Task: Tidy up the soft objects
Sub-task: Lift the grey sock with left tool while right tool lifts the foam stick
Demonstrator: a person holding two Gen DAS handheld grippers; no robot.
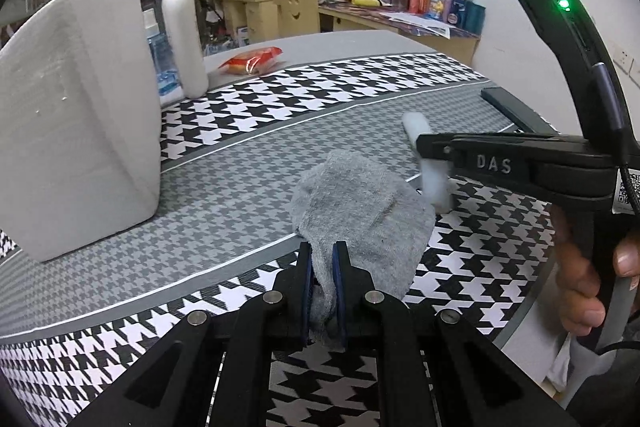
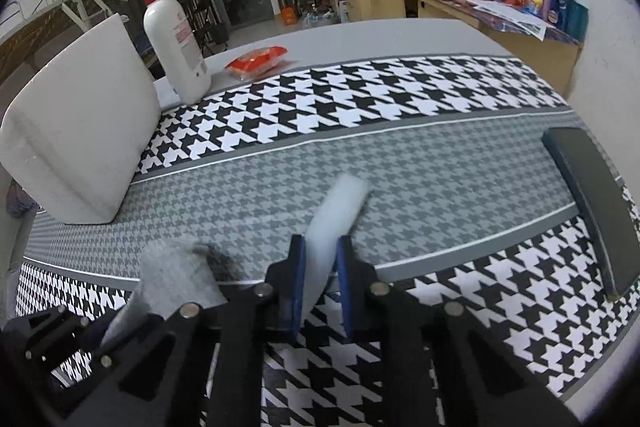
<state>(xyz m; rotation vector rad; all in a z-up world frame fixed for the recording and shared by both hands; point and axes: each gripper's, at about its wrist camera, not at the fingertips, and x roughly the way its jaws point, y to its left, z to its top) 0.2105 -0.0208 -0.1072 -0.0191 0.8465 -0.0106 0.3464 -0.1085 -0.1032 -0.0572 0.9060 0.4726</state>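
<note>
My left gripper (image 1: 323, 253) is shut on a grey sock (image 1: 360, 211), which hangs bunched just above the houndstooth cloth. My right gripper (image 2: 322, 247) is shut on a white foam strip (image 2: 340, 211) that sticks forward, tilted right. In the left wrist view the right gripper (image 1: 430, 147) comes in from the right with the white strip (image 1: 430, 175) in it, close behind the sock. In the right wrist view the sock (image 2: 168, 279) and the left gripper's body show blurred at the lower left.
A big white foam block (image 1: 76, 115) stands at the left. A white pump bottle (image 1: 182, 27) and a red snack pack (image 1: 252, 61) sit behind it. A black flat case (image 2: 596, 203) lies at the right. Cluttered desks stand beyond the table.
</note>
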